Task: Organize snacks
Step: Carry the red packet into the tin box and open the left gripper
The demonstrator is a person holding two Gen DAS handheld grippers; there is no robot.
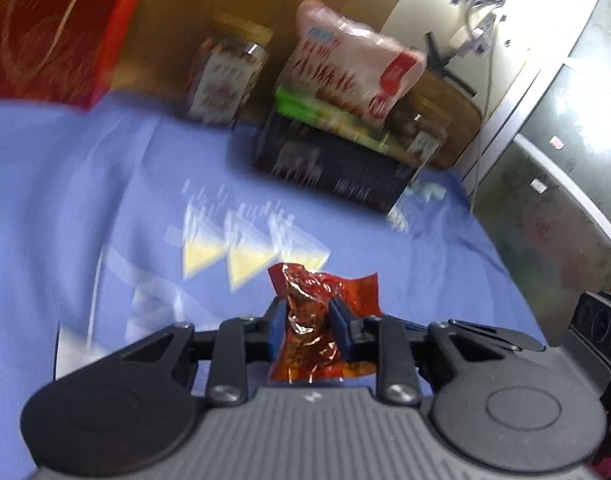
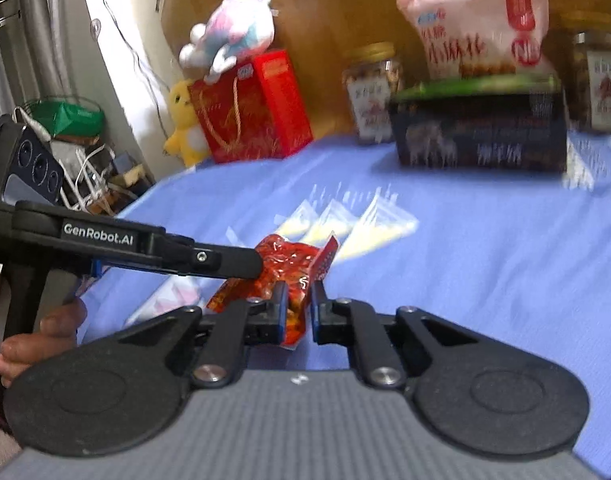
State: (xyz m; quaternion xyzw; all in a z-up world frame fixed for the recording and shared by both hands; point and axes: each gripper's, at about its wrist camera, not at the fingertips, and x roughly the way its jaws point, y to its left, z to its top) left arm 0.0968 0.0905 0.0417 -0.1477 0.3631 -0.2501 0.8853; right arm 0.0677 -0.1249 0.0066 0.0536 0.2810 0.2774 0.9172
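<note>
Red crinkly foil snack packet (image 1: 317, 320) was held above the blue cloth (image 1: 105, 184), pinched by both grippers: left gripper (image 1: 305, 326) closed on its middle, right gripper (image 2: 296, 308) nearly closed on one end. Judged light, soft, slippery; best gripped at flat sealed edges. Black box (image 1: 337, 168) and jars sat well beyond.

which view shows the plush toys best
The right wrist view: the pink-and-white plush sits on top of the red gift box, and the yellow plush stands beside that box. The left wrist view shows neither toy.
</note>
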